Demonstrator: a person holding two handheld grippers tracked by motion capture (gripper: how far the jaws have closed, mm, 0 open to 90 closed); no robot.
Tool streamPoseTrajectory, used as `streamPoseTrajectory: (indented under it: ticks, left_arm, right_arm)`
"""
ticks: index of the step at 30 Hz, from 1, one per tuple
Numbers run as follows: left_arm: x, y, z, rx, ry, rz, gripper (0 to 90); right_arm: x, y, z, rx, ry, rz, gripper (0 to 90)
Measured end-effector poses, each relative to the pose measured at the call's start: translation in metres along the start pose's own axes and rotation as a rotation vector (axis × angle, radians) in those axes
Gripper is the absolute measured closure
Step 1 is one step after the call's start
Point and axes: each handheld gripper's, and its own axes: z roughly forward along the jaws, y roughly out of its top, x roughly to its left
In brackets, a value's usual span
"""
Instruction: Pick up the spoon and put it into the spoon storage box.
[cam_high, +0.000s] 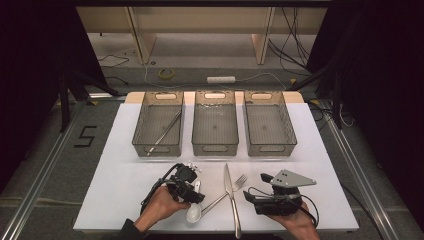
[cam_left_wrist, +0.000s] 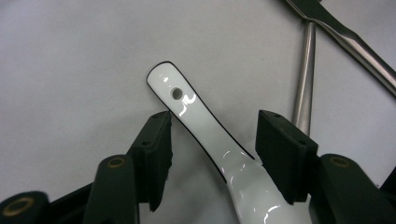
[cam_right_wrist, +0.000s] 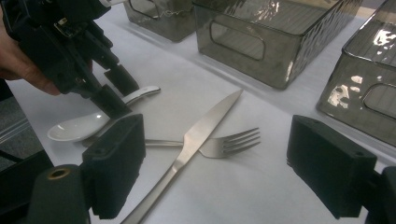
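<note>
- Risk, slip: I judge the spoon (cam_left_wrist: 219, 140) the likeliest thing to go wrong. It is white, glossy and narrow at the handle; hard pads closing on a glazed curve could squirt it out sideways or tip it as it lifts.
- Risk, off-centre grip: the handle runs diagonally between the jaws, nearer the left pad at its tip and nearer the right pad by the bowl. I expect it to twist in the hold if I close as it lies.
- Risk, neighbours: the fork (cam_high: 225, 194) lies just beside the spoon, its handle close to the right pad in the left gripper view, and the knife (cam_high: 231, 197) crosses it. A stray jaw could drag either.
- Left gripper (cam_high: 192, 192): jaws partly apart, straddling the spoon handle; no pad presses on it that I can see, so nothing is held.
- Right gripper (cam_high: 260, 197): jaws wide apart, empty, near the table's front edge, right of the knife.
- Spoon, place: flat on the table (cam_high: 125, 165), front centre-left, bowl toward me, handle under the left gripper.
- Bins (cam_high: 215, 127): three in a row behind; the left one holds a thin metal rod-like piece I cannot identify.
</note>
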Motion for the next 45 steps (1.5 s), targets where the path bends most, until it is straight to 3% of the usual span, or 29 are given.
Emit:
streamPoseTrajectory:
  ticks: [9, 15, 23, 30, 39, 45]
  left_arm:
    - [-0.005, 0.0, 0.001, 0.002, 0.047, 0.055, 56.1]
    - [-0.006, 0.0, 0.002, 0.003, 0.086, 0.079, 68.1]
    - [-0.002, 0.0, 0.001, 0.0, 0.076, 0.086, 74.9]
    - [0.0, 0.001, -0.001, 0.006, 0.054, 0.122, 75.6]
    - [0.002, 0.002, -0.012, -0.049, 0.039, 0.141, 75.8]
    - [0.009, 0.004, -0.021, -0.096, 0.015, 0.112, 75.9]
  right_arm:
    - [0.0, 0.0, 0.001, 0.005, -0.003, -0.003, 20.8]
    - [0.001, 0.0, 0.0, 0.002, -0.003, -0.004, 20.8]
    - [0.001, 0.0, 0.0, 0.0, -0.005, -0.006, 21.0]
    - [0.0, 0.0, -0.001, 0.0, -0.006, -0.006, 21.0]
    - [0.0, 0.0, -0.001, 0.0, -0.004, -0.004, 21.0]
    - [0.0, 0.0, -0.001, 0.0, -0.004, -0.004, 21.0]
